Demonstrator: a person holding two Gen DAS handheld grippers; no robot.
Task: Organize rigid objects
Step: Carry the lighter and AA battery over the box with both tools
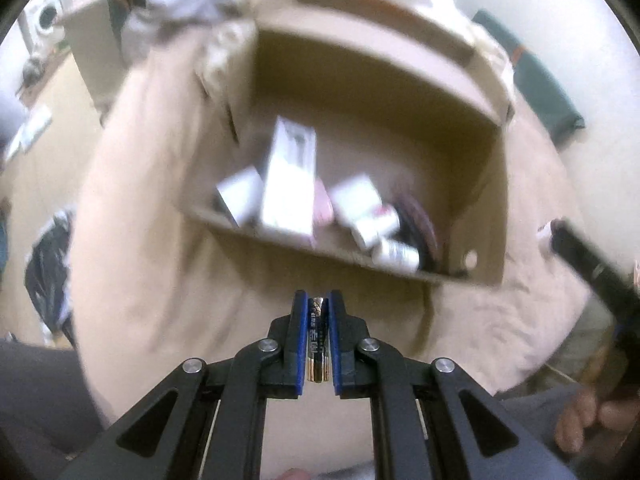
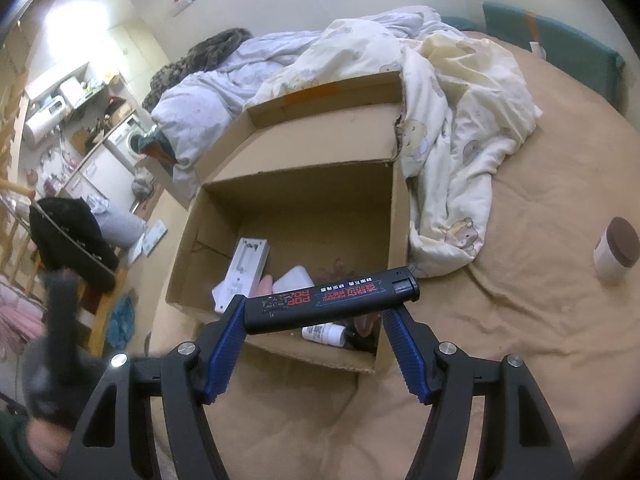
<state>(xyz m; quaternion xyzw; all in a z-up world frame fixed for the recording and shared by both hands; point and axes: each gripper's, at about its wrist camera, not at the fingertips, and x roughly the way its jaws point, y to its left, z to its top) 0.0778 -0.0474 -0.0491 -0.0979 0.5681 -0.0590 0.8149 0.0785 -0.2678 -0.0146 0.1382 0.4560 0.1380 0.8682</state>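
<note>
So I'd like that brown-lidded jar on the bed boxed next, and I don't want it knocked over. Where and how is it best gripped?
Probably by the pale body just under the brown lid of the jar, coming down from above with a finger on each side. It stands upright and alone on the tan bedsheet, so its round sides are free all round. The soft bed could let it tip, so close gently.

one cardboard box, one battery, one black lighter, one jar.
</note>
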